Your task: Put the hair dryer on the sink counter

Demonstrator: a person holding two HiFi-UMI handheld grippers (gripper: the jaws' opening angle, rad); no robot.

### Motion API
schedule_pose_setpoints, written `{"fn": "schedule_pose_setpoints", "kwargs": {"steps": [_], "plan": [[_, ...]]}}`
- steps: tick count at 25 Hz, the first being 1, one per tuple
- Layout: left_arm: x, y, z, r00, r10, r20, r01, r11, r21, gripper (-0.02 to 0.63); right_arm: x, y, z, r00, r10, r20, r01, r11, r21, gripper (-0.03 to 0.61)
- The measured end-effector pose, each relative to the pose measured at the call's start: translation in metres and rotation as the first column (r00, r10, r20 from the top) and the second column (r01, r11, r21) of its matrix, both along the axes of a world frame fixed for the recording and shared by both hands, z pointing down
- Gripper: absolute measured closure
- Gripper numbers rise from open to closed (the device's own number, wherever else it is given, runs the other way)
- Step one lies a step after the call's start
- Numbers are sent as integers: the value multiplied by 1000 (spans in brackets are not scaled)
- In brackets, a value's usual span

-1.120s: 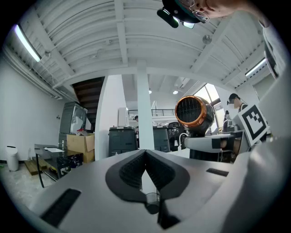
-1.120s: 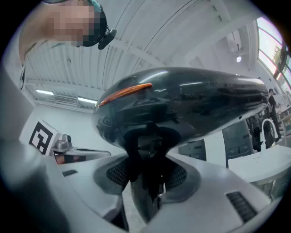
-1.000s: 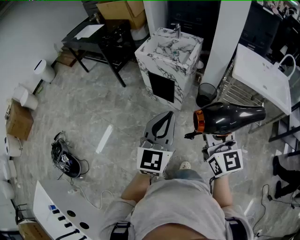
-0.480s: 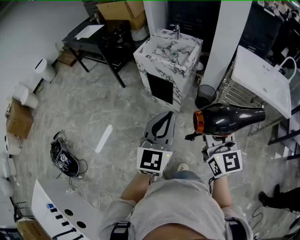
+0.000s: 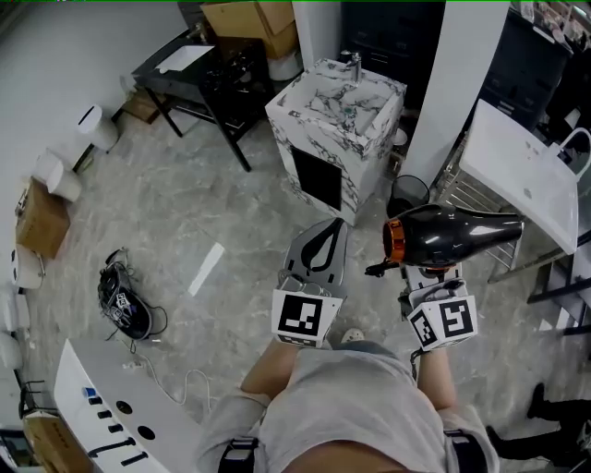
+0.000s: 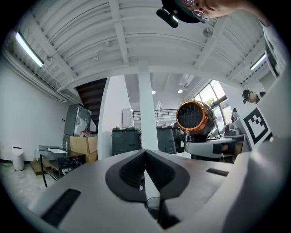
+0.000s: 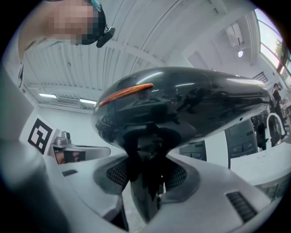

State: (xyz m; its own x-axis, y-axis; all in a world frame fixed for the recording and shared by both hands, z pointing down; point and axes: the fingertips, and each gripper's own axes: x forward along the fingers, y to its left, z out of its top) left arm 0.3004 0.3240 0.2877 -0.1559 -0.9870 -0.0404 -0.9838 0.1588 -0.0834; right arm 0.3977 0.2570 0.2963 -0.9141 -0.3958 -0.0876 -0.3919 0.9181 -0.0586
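Hair dryer (image 5: 452, 236): gripped by its handle in the clenched right tool (image 5: 428, 274), left tool (image 5: 330, 227) closed and empty, sink bench (image 5: 362, 152) well apart, far left; risk: top-heavy body twists or slips from the narrow grip.

Grey marbled floor (image 5: 185, 203) fills the head view. A black table (image 5: 199, 78) stands at eleven o'clock, with cardboard boxes (image 5: 247, 18) behind it at twelve. A white pillar (image 5: 457, 74) rises at one o'clock, with a black bin (image 5: 406, 189) near its foot. In the left gripper view, the ribbed white ceiling (image 6: 91, 41) carries a strip light (image 6: 28, 48) at ten o'clock, and a window (image 6: 211, 98) glows at three.
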Motion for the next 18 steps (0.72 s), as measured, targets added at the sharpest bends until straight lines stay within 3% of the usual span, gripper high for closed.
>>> {"fn": "schedule_pose_setpoints", "kwargs": {"steps": [9,18], "plan": [[-23,-19,5,999,-36,-8,36,999,-17,600,-19,-25,2,1000,-6,-3,6,1000,0,396],[-81,-52,8,1000,18,-16,-19,999,-29,600,-73,-53,6,999,42,-5,-42,999,-27,396]]}}
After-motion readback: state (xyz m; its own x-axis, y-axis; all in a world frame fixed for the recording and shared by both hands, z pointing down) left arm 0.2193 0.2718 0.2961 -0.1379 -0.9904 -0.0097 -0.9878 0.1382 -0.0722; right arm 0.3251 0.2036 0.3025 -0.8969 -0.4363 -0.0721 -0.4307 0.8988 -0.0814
